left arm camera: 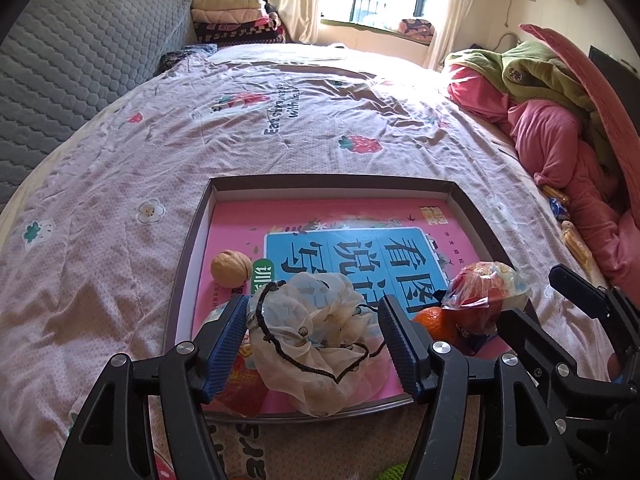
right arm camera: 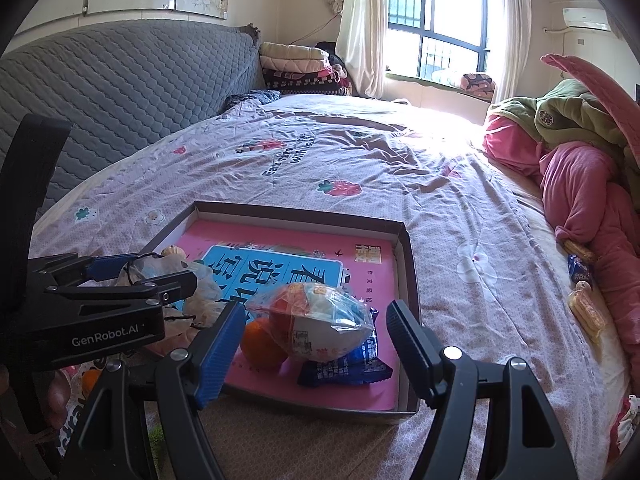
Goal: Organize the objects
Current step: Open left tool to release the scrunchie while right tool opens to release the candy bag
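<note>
Pink book point(left arm camera: 240, 224), orange fruit point(right arm camera: 260, 344), strawberry-print pale-pink bedsheet point(left arm camera: 160, 140).

Both handheld units look the same: chunky matte-black plastic frames with triangular cut-outs and round silver screw heads at the pivots. The left gripper point(left arm camera: 312, 344) has ribbed blue pads point(left arm camera: 226, 344) lining the inside of its jaws, and the right gripper point(right arm camera: 316, 344) has the same ribbing on its blue pad point(right arm camera: 220, 354). Seen from the right wrist camera, the left unit's side carries white "GenRobot.AI" lettering point(right arm camera: 105, 339).
</note>
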Demonstrator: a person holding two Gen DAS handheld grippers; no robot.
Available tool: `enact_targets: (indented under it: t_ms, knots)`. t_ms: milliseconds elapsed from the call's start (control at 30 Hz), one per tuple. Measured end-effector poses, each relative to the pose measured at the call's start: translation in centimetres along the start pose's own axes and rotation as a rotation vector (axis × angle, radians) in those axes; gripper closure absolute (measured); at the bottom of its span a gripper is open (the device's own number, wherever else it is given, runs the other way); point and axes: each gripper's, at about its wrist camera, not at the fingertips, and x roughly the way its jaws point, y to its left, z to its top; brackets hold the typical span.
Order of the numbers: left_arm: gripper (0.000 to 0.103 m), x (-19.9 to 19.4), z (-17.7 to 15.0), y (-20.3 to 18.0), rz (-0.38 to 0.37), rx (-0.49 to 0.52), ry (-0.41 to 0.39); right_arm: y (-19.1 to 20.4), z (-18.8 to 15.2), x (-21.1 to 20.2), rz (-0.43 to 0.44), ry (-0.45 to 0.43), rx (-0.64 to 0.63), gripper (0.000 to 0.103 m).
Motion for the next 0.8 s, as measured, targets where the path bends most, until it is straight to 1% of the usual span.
enact_targets:
  t_ms: [233, 567, 800]
  knots:
    - [0.035, -1.3, 0.2, 0.2, 0.000, -0.005, -0.021, 0.4, 0.3, -0.8, -0.003, -0.010, -0.005, 0.030]
    - [0.035, -4.5, 0.5, -0.1, -0.001, 0.002, -0.066, 1.2, 1.1, -2.7, -0.003, -0.042, -0.017, 0.030]
    - [0.035, -6.6, 0.5, 0.3, -0.004, -0.002, -0.093, 1.5, 1.5, -4.2, 0.000, -0.061, -0.013, 0.028]
